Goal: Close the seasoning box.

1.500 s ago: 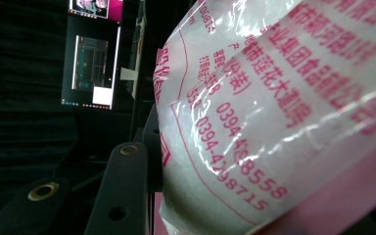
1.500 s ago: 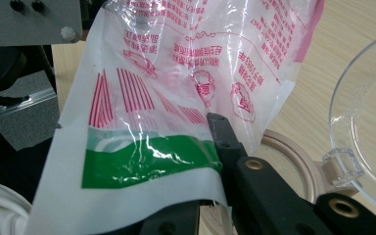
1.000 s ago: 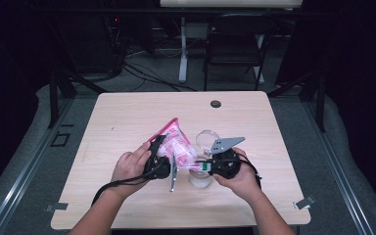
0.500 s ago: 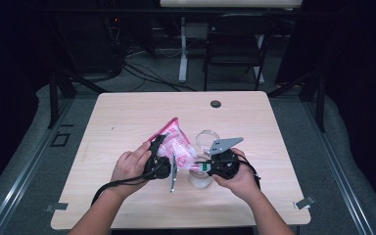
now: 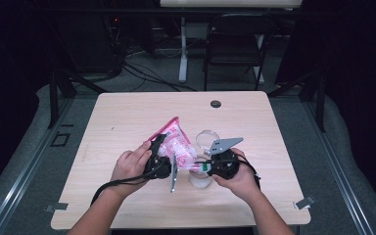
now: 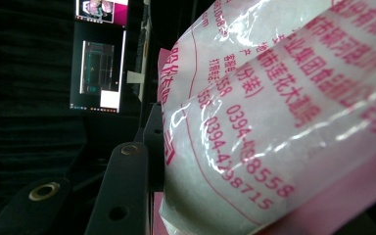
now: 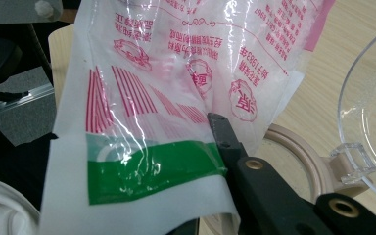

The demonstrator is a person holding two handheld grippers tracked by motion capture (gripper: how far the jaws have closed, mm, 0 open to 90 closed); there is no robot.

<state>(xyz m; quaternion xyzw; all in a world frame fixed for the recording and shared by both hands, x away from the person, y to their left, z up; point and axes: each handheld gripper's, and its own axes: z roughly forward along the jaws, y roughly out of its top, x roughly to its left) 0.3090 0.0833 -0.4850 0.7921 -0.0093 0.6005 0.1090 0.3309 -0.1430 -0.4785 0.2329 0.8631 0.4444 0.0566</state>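
Observation:
A clear plastic bag (image 5: 178, 144) with pink print and white grains inside hangs tilted over the table, between the two grippers. My left gripper (image 5: 162, 147) is shut on the bag's bulging body (image 6: 274, 122), which presses against the black jaw that shows. My right gripper (image 5: 196, 166) is shut on the bag's flat green-and-white end (image 7: 152, 171), and its second jaw is hidden behind the film. Below the bag stands a round container with a beige rim (image 7: 293, 147) and a clear lid (image 7: 367, 112) flipped open.
The wooden table (image 5: 127, 122) has a black grommet (image 5: 216, 104) near its far edge. A dark chair (image 5: 235, 44) and cables are on the floor behind. The container (image 5: 199, 180) stands close to the front edge, between the person's hands.

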